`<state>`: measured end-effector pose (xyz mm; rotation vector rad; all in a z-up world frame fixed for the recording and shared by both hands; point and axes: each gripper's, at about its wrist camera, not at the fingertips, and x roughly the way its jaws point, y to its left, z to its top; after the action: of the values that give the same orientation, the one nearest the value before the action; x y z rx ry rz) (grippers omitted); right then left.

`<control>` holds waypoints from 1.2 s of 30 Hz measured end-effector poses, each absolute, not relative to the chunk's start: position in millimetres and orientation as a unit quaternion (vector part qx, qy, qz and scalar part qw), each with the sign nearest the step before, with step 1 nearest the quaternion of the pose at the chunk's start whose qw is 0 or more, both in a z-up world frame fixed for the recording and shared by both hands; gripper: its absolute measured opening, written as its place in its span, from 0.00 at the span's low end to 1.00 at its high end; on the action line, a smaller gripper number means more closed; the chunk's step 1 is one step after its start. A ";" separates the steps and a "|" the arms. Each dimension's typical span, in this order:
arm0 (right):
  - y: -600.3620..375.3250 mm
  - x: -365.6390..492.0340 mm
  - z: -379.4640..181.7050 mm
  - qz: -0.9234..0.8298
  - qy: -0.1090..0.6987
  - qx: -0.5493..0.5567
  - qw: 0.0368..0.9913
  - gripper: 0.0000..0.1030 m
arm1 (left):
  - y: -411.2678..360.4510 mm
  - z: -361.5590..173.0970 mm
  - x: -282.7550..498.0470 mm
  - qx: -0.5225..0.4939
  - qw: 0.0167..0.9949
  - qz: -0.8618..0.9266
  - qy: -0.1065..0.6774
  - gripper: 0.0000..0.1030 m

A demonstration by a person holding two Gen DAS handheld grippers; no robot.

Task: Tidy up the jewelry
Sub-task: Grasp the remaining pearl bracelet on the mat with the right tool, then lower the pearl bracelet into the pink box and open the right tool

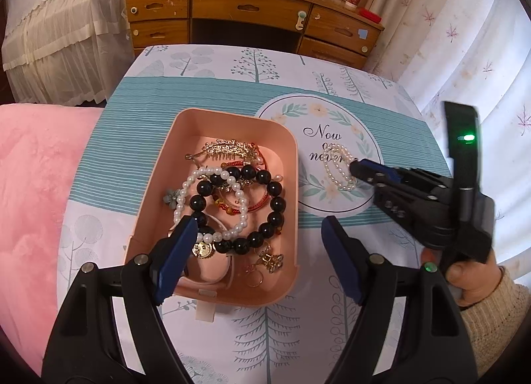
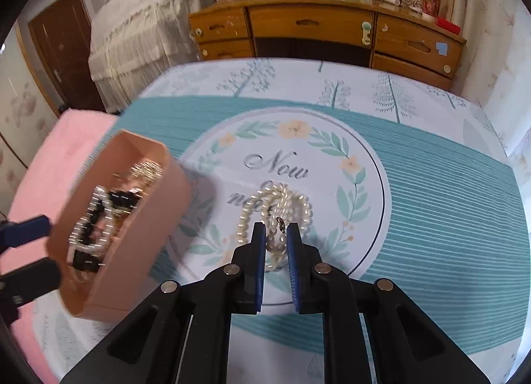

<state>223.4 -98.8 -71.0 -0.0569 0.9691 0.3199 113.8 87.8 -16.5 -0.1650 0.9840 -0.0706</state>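
A pink box [image 1: 186,138] sits on the table, filled with a black bead bracelet [image 1: 262,185], a white pearl bracelet [image 1: 212,171], a gold hair clip [image 1: 229,148] and other jewelry. It also shows in the right wrist view [image 2: 132,244]. A small pearl bracelet [image 1: 338,168] lies on the round "Now or never" print, right of the box. My right gripper [image 2: 276,234] has its jaws narrowly apart around the near part of this pearl bracelet [image 2: 275,205]. My left gripper [image 1: 262,228] is open above the box's near end, empty.
The table wears a tablecloth [image 1: 205,92] printed with trees and teal stripes. A pink blanket [image 1: 36,185] lies to the left. A wooden desk [image 1: 252,16] with drawers stands behind the table. Curtains [image 1: 464,35] hang at the right.
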 end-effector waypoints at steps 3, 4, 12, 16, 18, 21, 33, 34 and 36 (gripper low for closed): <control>-100.8 210.0 -50.0 0.169 0.449 -0.012 0.877 0.11 | 91.0 -13.0 109.1 -0.078 0.880 -0.028 0.468 0.73; -100.5 204.2 -41.3 0.175 0.442 -0.009 0.880 0.11 | 92.3 -11.1 108.0 -0.077 0.881 -0.025 0.467 0.73; -90.8 167.7 35.2 0.231 0.392 0.028 0.890 0.04 | 115.5 19.2 98.6 -0.071 0.894 0.014 0.443 0.73; -76.3 154.0 73.1 0.256 0.367 0.035 0.894 0.04 | 128.3 33.6 93.0 -0.078 0.898 0.029 0.432 0.73; -68.0 148.4 90.6 0.266 0.354 0.032 0.896 0.04 | 133.9 38.0 89.3 -0.082 0.899 0.035 0.428 0.73; -53.9 137.9 121.1 0.289 0.334 0.033 0.897 0.04 | 139.3 42.7 83.3 -0.084 0.900 0.039 0.427 0.73; 1.0 99.9 224.6 0.347 0.259 0.031 0.901 0.04 | 163.0 57.5 69.2 -0.092 0.905 0.075 0.409 0.73; 6.7 99.5 224.9 0.348 0.261 0.030 0.900 0.04 | 166.4 57.8 68.5 -0.094 0.904 0.080 0.409 0.73; 14.3 97.7 226.3 0.350 0.268 0.029 0.897 0.04 | 170.5 57.0 67.5 -0.097 0.903 0.086 0.410 0.73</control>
<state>97.7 14.3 226.3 0.0599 0.5551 0.7253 67.5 170.5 57.0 -0.2012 0.8471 0.1783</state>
